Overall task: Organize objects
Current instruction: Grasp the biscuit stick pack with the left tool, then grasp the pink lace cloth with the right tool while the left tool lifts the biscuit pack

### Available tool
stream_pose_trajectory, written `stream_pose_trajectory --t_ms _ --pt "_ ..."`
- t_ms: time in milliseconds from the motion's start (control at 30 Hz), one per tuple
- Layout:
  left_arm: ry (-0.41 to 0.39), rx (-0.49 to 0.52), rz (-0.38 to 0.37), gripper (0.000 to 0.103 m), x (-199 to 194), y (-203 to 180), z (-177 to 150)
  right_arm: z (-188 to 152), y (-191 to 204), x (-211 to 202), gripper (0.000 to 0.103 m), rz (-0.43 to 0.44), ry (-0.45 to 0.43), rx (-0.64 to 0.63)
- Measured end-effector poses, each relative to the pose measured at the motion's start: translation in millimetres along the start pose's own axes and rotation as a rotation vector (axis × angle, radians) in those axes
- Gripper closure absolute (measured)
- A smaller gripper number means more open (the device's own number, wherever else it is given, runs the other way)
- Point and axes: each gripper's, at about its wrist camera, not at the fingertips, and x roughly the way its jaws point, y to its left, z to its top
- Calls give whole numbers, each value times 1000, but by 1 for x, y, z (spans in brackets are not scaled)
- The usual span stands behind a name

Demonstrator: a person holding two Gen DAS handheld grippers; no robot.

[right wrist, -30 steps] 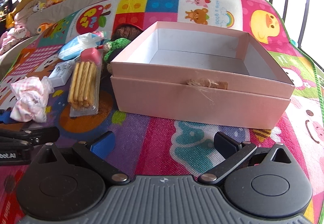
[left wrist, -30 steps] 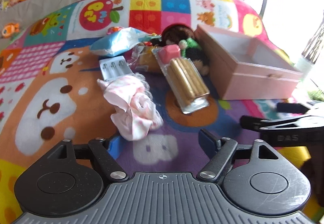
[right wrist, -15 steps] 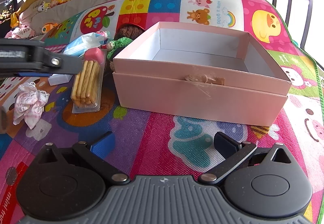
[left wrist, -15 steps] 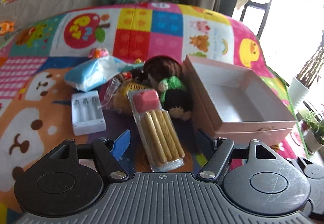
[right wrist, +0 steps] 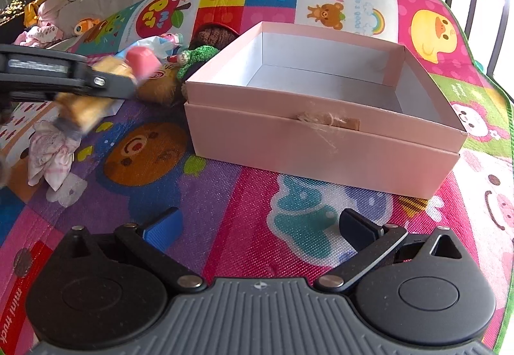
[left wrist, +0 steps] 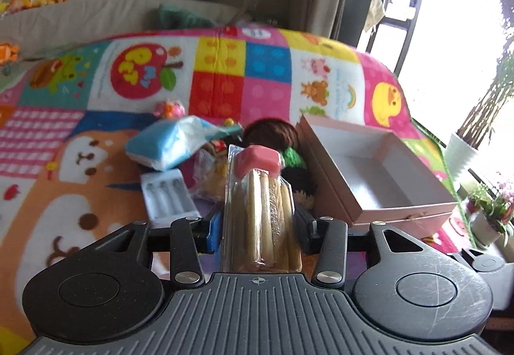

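Biscuit pack (left wrist: 261, 213) (pink-capped) between closing left jaws; right jaws apart, holding nothing.

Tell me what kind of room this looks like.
Most likely a living room or child's play area at home: a cartoon-patterned play mat covers the surface, plush toys are heaped along the back, and potted plants stand by a bright window.

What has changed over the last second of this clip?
The left gripper moved over to the clear pack of biscuit sticks; its fingers are closing on it, and it is now off the mat. The right gripper stayed open, and the empty pink cardboard box stayed put.
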Motion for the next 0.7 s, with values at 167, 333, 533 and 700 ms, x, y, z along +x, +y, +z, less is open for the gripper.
stream_pose_trajectory --t_ms 167,333,533,700 --pt "-115 -51 59 54 -79 45 -8 4 3 2 0 -23 10 13" --pt "-112 -137 122 54 -112 90 -33 7 7 4 0 -23 5 15" --pt "-72 -262 132 54 -114 122 -62 18 57 -9 0 220 -66 -83" --pt "-38 -278 108 54 -109 126 -73 29 137 -7 0 336 -122 -279"
